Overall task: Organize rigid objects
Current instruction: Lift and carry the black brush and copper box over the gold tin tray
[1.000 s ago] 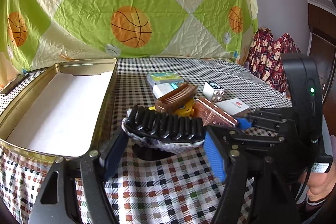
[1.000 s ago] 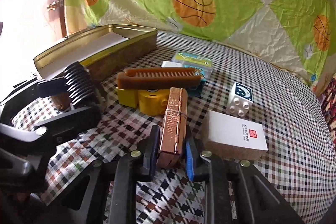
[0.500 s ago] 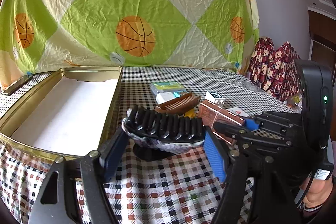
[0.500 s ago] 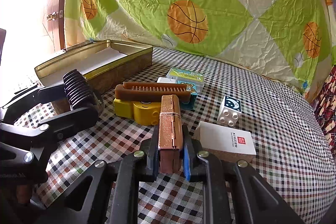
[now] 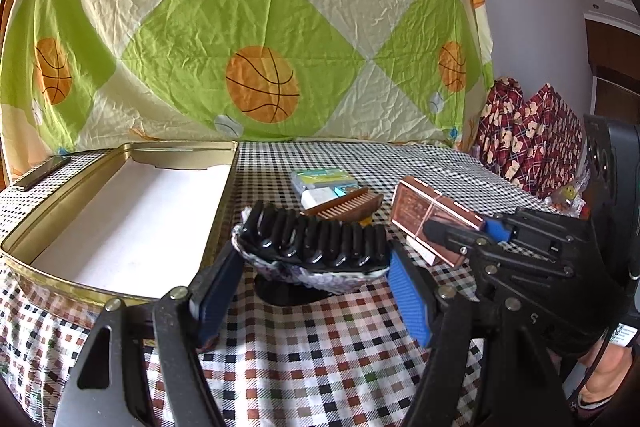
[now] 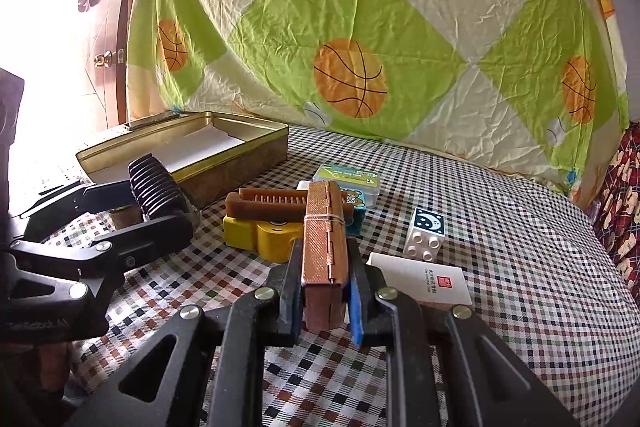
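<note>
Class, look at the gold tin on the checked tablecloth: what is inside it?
The gold tin holds only a white sheet lining its floor; no objects lie on the visible part. Its near wall and the left gripper hide the front strip.

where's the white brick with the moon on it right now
In the right wrist view the white brick sits on the checked tablecloth, right of the held copper case, just behind the white card box.

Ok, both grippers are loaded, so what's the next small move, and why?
Probably carry the left gripper, shut on the black ribbed hair clip, leftward over the open gold tin and release. The tin sits just beside it, while the right gripper holds the copper hinged case farther away.
</note>
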`<state>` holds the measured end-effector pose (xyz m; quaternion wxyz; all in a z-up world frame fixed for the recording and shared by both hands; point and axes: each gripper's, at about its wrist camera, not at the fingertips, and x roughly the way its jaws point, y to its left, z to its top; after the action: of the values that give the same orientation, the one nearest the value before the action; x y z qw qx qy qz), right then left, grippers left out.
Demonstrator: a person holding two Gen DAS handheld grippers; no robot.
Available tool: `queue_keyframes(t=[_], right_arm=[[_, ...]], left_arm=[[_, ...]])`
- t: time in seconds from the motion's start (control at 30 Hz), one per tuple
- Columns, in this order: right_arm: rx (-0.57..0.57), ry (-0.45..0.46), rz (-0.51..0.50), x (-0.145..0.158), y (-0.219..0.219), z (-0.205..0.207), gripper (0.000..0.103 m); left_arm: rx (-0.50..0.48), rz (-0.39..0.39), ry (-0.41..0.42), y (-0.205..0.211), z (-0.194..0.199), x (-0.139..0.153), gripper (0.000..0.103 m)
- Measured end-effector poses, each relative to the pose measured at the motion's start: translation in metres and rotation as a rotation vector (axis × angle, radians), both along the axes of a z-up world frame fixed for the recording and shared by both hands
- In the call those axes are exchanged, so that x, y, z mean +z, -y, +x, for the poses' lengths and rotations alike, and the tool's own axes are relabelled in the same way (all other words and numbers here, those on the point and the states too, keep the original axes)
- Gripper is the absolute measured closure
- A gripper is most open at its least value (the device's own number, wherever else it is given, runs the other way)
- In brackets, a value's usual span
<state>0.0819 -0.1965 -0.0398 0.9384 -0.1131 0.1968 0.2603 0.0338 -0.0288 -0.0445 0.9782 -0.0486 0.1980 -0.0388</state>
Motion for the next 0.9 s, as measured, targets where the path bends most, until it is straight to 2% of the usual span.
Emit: queue_keyframes(t=[0.27, 0.9], right_arm=[[0.007, 0.07, 0.034, 0.003, 0.005, -0.01, 0.084], [-0.005, 0.163, 0.086, 0.006, 0.012, -0.025, 0.084]], left_arm=[[0.012, 0.031, 0.014, 0.006, -0.003, 0.001, 0.032], [0.04, 0.072, 0.063, 0.011, -0.012, 0.004, 0.032]])
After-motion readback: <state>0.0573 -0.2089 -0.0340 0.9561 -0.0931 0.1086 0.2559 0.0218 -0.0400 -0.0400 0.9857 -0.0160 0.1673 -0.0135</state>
